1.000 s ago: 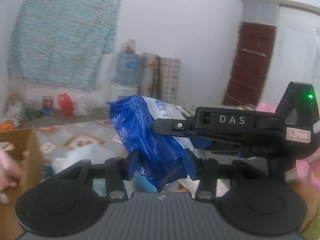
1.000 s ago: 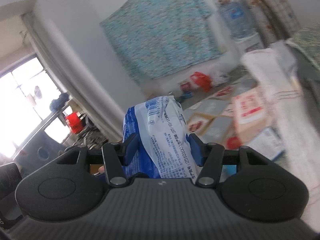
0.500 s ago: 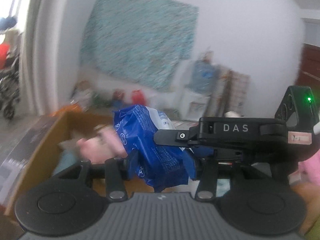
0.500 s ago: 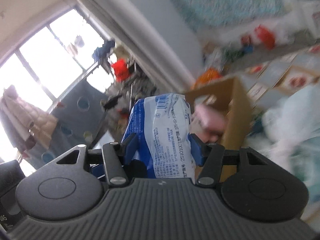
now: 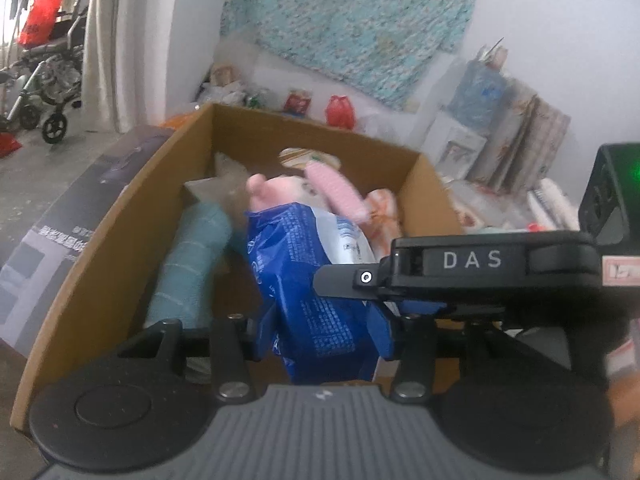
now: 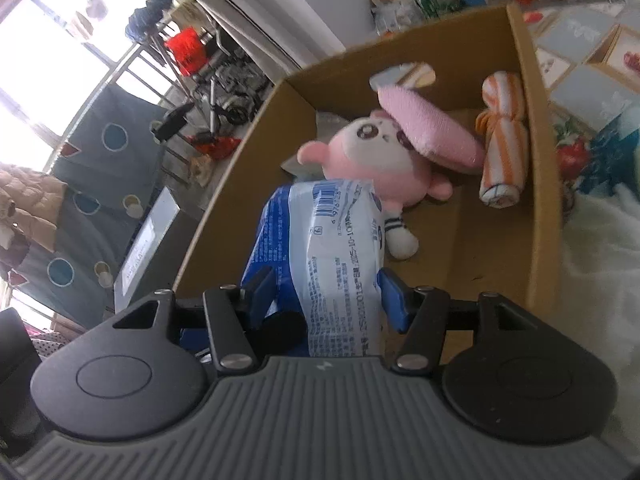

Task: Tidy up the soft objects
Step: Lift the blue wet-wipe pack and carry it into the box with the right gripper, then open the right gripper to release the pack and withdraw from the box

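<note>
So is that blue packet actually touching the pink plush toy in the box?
Cannot tell. In the right wrist view the packet, clamped in the right gripper, overlaps the plush toy in the box; no gap or contact shows plainly.

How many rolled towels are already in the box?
2: a teal rolled towel along the cardboard box's left wall, and an orange-striped rolled towel against its right wall. More may be hidden under the pink plush.

One cardboard box (image 6: 536,184), one blue-and-white packet (image 6: 340,240), one pink plush toy (image 6: 384,156), one orange-striped towel roll (image 6: 504,140) and one teal towel roll (image 5: 188,264) are counted.
</note>
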Motion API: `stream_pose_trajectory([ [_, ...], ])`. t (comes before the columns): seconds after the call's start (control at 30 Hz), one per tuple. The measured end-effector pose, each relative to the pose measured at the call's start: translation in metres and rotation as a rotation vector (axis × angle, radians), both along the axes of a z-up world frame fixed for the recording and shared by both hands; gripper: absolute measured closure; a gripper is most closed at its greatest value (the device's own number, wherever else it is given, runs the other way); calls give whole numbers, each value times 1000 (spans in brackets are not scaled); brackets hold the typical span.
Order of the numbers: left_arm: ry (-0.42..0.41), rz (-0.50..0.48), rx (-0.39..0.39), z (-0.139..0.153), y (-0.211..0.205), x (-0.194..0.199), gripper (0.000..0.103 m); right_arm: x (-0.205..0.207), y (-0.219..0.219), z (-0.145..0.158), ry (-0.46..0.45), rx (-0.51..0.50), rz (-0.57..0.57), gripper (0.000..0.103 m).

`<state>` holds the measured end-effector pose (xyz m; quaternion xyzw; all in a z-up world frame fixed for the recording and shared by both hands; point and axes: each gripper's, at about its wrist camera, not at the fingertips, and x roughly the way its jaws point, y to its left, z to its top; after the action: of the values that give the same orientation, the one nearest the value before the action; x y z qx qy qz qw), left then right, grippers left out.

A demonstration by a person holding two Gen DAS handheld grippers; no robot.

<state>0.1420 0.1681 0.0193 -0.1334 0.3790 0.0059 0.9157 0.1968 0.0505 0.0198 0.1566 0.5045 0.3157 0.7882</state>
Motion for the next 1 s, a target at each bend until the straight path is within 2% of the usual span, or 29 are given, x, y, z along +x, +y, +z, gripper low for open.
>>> stream_pose_trajectory([
  [0.33,97,35,-16,-26,25,2,53,25,12,-31,119,-46,19,46],
  [0.43,113,47,-14,-31,28,8,52,32,17,-38,144,-71,14,38],
  [0.63,89,60,0,-26,29,5,48,38,16,-41,172,-42,-4,35],
  [0.77,49,76,4,-16,28,-1,39,37,16,-32,136,-24,2,33],
  [0.9,-4,70,3,-2,22,-12,30,30,6,-13,88,38,5,28],
  [1.0,-56,55,38,12,11,-21,23,22,-9,3,48,83,3,25],
])
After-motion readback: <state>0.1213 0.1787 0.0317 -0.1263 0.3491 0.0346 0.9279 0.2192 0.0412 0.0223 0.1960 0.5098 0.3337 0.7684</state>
